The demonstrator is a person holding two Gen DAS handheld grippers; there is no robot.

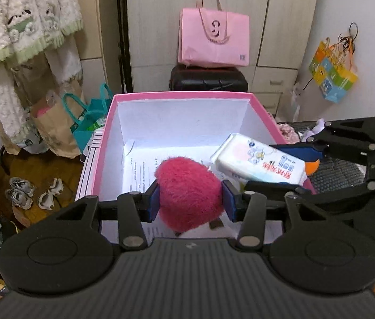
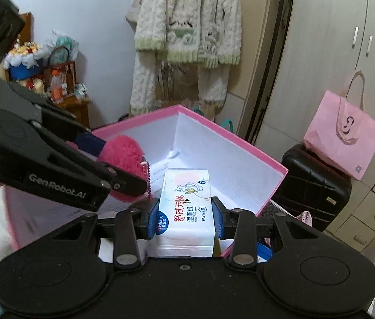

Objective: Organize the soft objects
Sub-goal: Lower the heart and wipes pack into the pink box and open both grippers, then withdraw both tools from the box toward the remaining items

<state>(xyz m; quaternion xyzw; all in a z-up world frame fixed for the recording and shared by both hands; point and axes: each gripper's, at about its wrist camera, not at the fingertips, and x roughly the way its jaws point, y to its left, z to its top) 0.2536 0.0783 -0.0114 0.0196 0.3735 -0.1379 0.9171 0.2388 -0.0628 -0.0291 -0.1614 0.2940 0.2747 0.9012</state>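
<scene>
The left gripper (image 1: 189,196) holds a fluffy, bright pink plush ball (image 1: 188,192); its 2 blue-padded jaws press on the ball from both sides. In the right wrist view the same gripper (image 2: 123,168) comes in from the left, and a short pink bead chain (image 2: 147,178) hangs from the ball (image 2: 123,151). The ball hangs above the open pink cardboard box with white inner walls (image 1: 107,138), near its front edge.

The right gripper (image 2: 186,218) is closed on a white soft pack of wet tissues with red print (image 2: 186,207); the blue pads touch both long sides of the pack. In the left wrist view this pack (image 1: 260,160) is tilted over the right side of the box, and the right gripper (image 1: 293,166) reaches in from the right.

On the bottom of the box lie white printed paper sheets (image 1: 139,170).

Behind the box stands a black hard suitcase (image 1: 208,78) with a pink paper bag (image 1: 214,40) on top of it. A cream knitted garment with green trim (image 1: 22,21) hangs at the left. 2 pairs of shoes (image 1: 33,191) lie on the floor.
</scene>
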